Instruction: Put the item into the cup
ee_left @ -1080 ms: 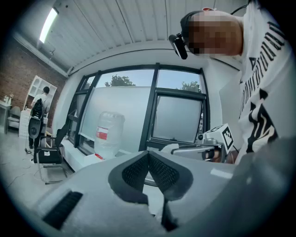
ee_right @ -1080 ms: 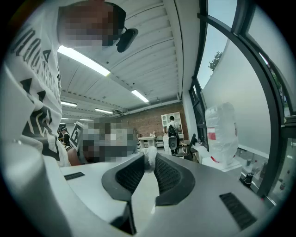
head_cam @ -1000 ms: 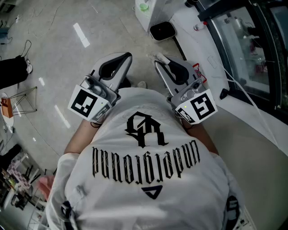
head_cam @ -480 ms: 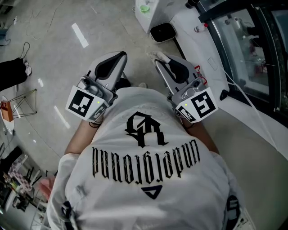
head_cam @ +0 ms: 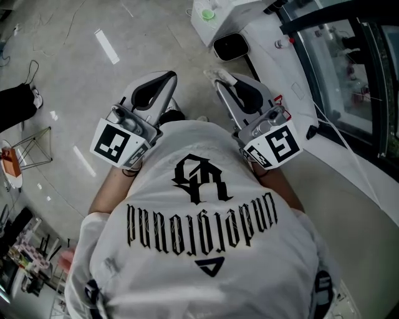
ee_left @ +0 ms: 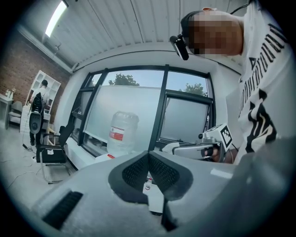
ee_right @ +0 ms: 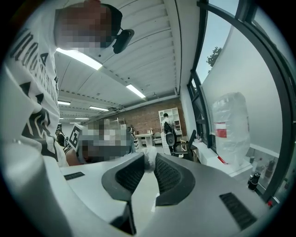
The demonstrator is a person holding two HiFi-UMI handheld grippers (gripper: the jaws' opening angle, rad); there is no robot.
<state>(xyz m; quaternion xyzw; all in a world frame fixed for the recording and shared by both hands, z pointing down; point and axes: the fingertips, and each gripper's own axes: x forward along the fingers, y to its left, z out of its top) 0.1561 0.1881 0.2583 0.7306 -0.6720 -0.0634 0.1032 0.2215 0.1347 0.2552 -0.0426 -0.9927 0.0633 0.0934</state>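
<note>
Jaws of the left gripper [ee_left: 149, 154] are pressed together, pad against pad, with nothing between them. The right gripper [ee_right: 150, 161] is clenched on a small white wad [ee_right: 149, 152], pinched at the very tips. That wad is the item, held up near the person's chest and well apart from any cup. It looks like crumpled tissue or cloth, so I judge it light, soft and springy rather than fragile. A tip pinch across its bulk suits it, though it may cling to the ribbed pads on release. Both grippers hang over a pale glossy floor [head_cam: 75, 75]. Further right, a white counter [head_cam: 293, 81] runs along big windows [head_cam: 349, 56]. At its far end sit a black tray [head_cam: 230, 47] and a white box [head_cam: 215, 28]. The box carries a small green thing [head_cam: 207, 14] that may be the cup, but it is too small to tell.
</note>
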